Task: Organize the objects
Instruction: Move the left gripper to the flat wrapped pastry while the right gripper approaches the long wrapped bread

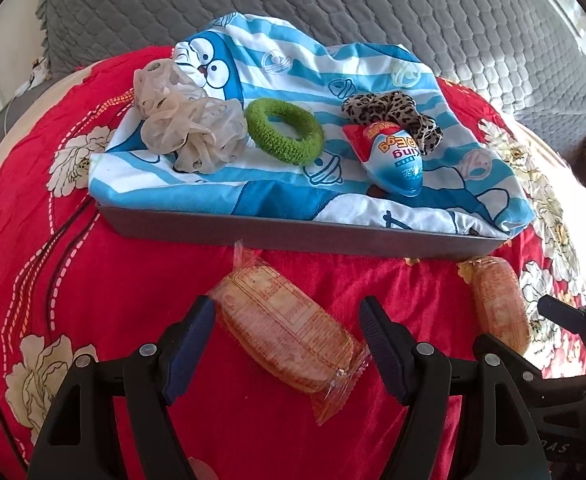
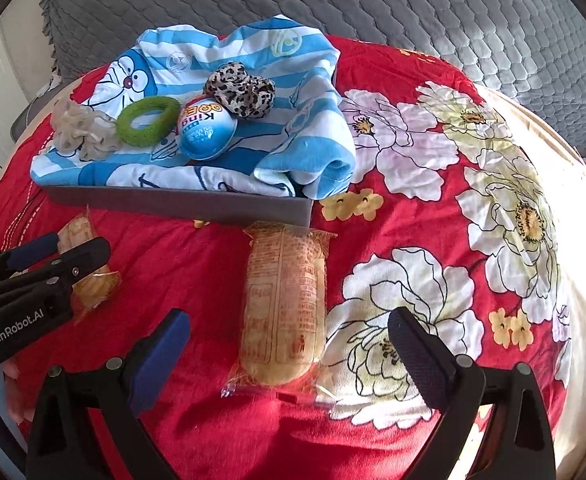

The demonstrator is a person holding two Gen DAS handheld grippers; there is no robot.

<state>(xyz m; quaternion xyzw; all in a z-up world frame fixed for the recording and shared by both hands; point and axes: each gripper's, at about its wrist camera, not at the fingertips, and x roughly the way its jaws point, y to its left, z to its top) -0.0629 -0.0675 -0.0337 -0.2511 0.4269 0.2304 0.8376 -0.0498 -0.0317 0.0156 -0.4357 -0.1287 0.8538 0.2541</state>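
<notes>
Left wrist view: a wrapped cake (image 1: 289, 340) lies on the red bedspread (image 1: 133, 272) between the left gripper's (image 1: 289, 320) parted jaws, untouched. Another wrapped cake (image 2: 283, 304) lies between the right gripper's (image 2: 289, 338) spread jaws. Beyond, a grey tray (image 1: 293, 234) holds a striped towel (image 1: 277, 68) bearing a beige scrunchie (image 1: 185, 120), green ring (image 1: 284, 130), leopard scrunchie (image 1: 393, 114) and toy egg (image 1: 393, 160).

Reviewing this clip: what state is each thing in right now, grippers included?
left gripper: open, straddling a snack pack
right gripper: open, straddling the other pack
left snack pack: sealed, flat on bedspread
right snack pack: sealed, flat on bedspread
grey tray: lined with cartoon towel
egg toy: closed, on towel
green ring: on towel
</notes>
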